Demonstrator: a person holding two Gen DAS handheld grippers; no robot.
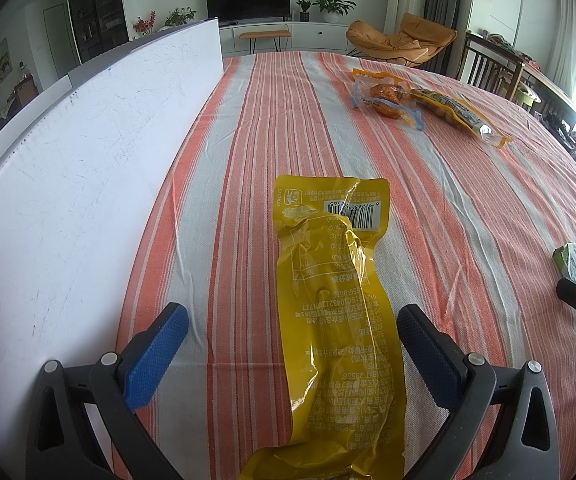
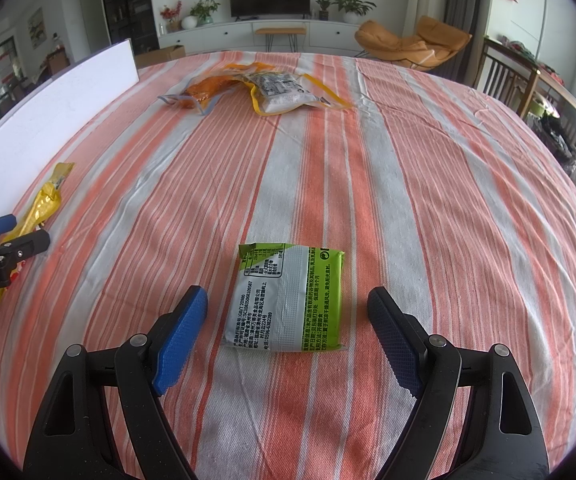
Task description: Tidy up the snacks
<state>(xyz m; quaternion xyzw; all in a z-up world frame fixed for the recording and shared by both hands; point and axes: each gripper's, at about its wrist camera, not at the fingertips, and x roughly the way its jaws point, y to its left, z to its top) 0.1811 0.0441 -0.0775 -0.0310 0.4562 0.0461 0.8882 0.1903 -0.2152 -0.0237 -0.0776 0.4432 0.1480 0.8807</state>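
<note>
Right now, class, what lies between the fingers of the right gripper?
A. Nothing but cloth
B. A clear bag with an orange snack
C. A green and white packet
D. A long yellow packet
C: in the right wrist view the green and white packet lies flat on the striped cloth between the open fingers of the right gripper, untouched by either.

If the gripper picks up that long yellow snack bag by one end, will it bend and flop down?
Probably yes. The long yellow snack bag looks like thin, crinkled film, so it would likely sag from one end. Its shiny surface may slip a little between the left gripper pads. It lies flat on the striped tablecloth, so it should not roll.
</note>
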